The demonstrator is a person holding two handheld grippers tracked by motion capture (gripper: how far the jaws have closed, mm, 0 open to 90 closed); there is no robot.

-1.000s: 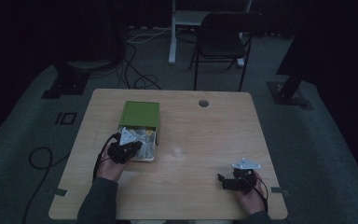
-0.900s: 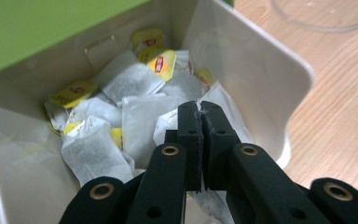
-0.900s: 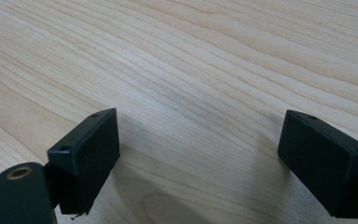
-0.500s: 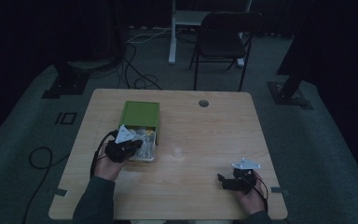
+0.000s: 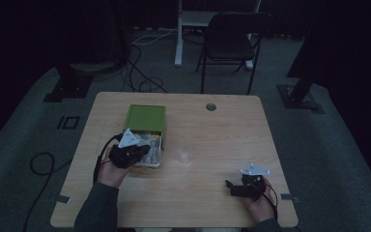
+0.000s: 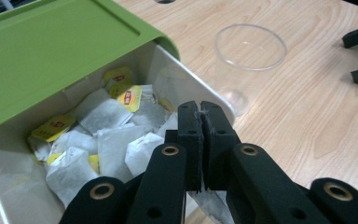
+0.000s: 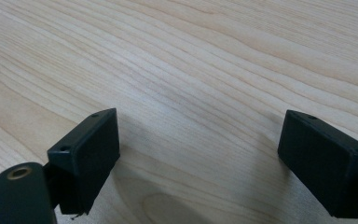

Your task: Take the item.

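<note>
Lifting a tea bag from the box

Rising slightly since a second ago, the left gripper (image 6: 200,140) pinches a tea bag (image 6: 209,207) over the green-lidded box (image 5: 145,118), left of the clear cup (image 6: 250,46). Right gripper (image 7: 200,158), near right, rests wide apart, unmoved.

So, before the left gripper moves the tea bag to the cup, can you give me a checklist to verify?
1. Left gripper shut on something thin: ok, jaws pressed together with a thread and white paper between them.
2. It is a whole tea bag that hangs below: cannot tell.
3. Box open: ok.
4. Cup upright and empty: ok.
5. Path from box to cup free: ok.
6. Right gripper out of the way: ok, open over bare table.
</note>
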